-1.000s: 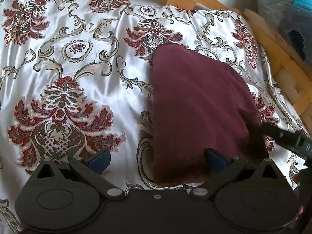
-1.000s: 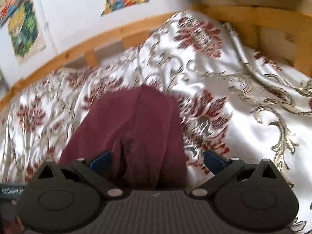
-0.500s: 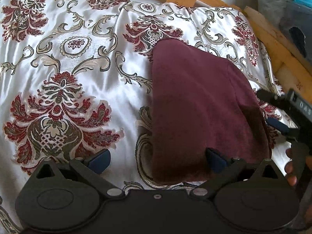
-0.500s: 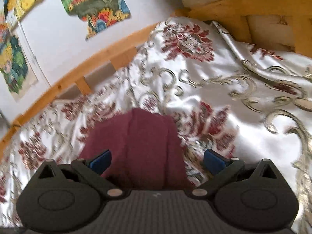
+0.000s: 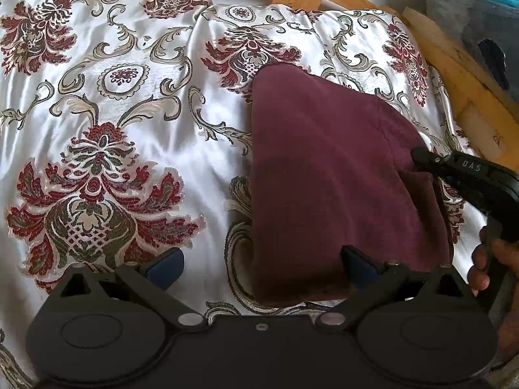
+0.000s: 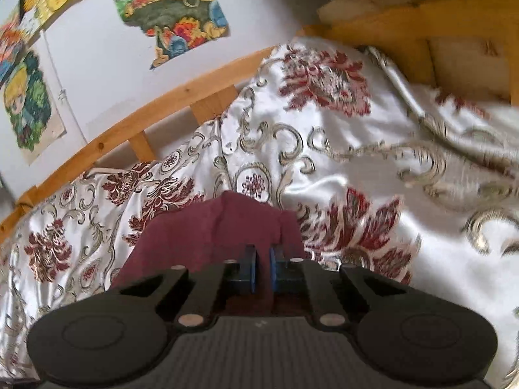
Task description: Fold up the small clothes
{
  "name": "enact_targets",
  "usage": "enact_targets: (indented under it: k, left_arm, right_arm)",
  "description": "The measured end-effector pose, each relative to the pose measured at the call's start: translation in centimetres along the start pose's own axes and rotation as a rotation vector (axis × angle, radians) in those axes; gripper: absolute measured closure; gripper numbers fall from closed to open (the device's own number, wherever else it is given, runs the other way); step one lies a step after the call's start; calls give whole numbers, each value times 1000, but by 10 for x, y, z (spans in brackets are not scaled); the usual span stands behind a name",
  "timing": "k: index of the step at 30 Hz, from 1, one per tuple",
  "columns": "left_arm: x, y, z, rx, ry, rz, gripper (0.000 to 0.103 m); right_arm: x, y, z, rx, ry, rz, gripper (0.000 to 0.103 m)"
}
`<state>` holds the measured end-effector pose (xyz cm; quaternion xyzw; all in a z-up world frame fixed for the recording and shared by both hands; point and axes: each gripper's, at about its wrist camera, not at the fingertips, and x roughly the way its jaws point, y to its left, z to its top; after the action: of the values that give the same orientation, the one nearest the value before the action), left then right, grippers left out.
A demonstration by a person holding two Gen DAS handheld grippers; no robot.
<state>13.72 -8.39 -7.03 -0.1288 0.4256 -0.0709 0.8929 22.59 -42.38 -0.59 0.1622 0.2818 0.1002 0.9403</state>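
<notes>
Right tongs [image 6: 262, 274] pinch soft maroon garment [image 5: 337, 175]; left tongs [image 5: 261, 265] gape.

A bed [image 5: 123, 149] fills the near scene, spread with a glossy white satin cover [image 6: 356, 168] patterned in dark red flowers and grey-gold scrolls. A slatted pale wooden frame [image 6: 136, 123] runs along its far edge. Behind it stands a white wall [image 6: 107, 64] with torn colourful cartoon posters [image 6: 175, 9]. Daylight gleams on the satin.

maroon garment [image 5: 324, 168] | soft, plain dark-red cloth, folded into a rounded, thick wedge | lying flat on the floral satin bedspread [image 5: 129, 129] | near edge pinched and slightly lifted
</notes>
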Motion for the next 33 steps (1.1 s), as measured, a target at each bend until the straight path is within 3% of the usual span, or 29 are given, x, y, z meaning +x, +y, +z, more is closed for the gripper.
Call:
enact_targets:
  k: [7, 10, 13, 19, 22, 33]
  left_arm:
    - [2, -5, -2, 37, 6, -7, 1]
    - [2, -7, -2, 49, 2, -1, 1]
    - [2, -7, -3, 52, 2, 1, 1]
    - [2, -8, -3, 54, 0, 2, 1]
    - [2, -8, -3, 58, -1, 3, 1]
    - [3, -8, -3, 57, -1, 2, 1]
  right_arm:
    - [6, -13, 1, 47, 26, -17, 94]
    - [6, -15, -1, 66, 32, -19, 89]
    - [5, -20, -1, 101, 34, -8, 60]
    - [11, -37, -4, 249, 85, 89, 24]
    - [16, -36, -6, 264, 114, 128, 11]
    - [21, -15, -13, 139, 158, 58, 7]
